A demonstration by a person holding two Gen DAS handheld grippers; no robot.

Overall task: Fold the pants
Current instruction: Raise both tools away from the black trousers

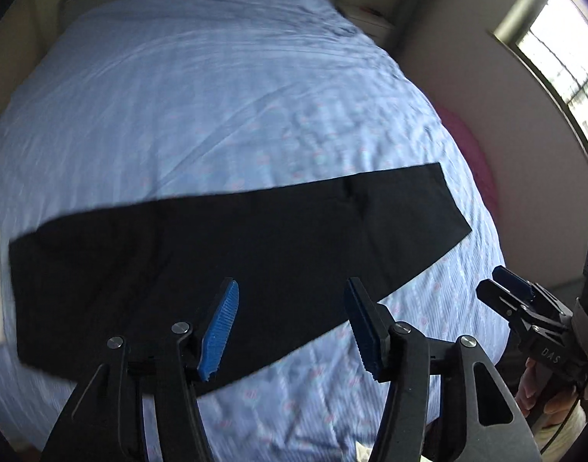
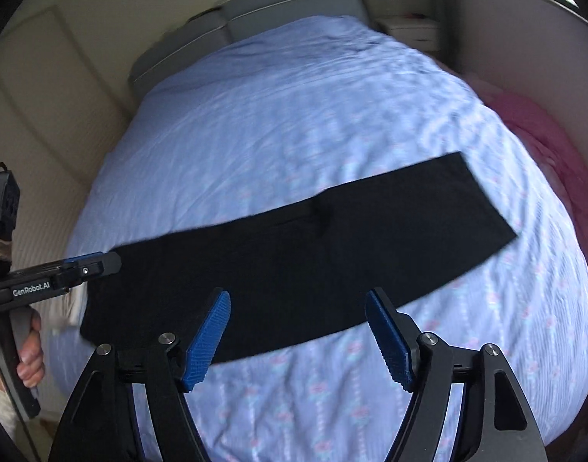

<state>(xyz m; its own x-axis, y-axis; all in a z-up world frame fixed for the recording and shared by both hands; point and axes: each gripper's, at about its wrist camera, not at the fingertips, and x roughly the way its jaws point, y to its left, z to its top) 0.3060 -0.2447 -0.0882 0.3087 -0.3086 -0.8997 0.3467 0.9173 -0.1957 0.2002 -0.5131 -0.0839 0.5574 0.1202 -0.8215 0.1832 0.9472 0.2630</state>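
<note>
Black pants (image 1: 224, 261) lie flat as one long band across the near part of a bed, wide end at the left, narrow leg end at the right; they also show in the right wrist view (image 2: 294, 261). My left gripper (image 1: 292, 327) is open and empty, held above the pants' near edge. My right gripper (image 2: 299, 337) is open and empty, above the near edge further right. The right gripper shows at the right edge of the left wrist view (image 1: 513, 288); the left gripper shows at the left of the right wrist view (image 2: 89, 263), by the pants' wide end.
The bed has a light blue patterned cover (image 1: 216, 88) and a grey headboard (image 2: 255, 11) at the far end. A pink fabric (image 2: 544, 146) lies along the bed's right side by the wall. A white nightstand (image 2: 413, 30) and a window (image 1: 563, 50) are at the right.
</note>
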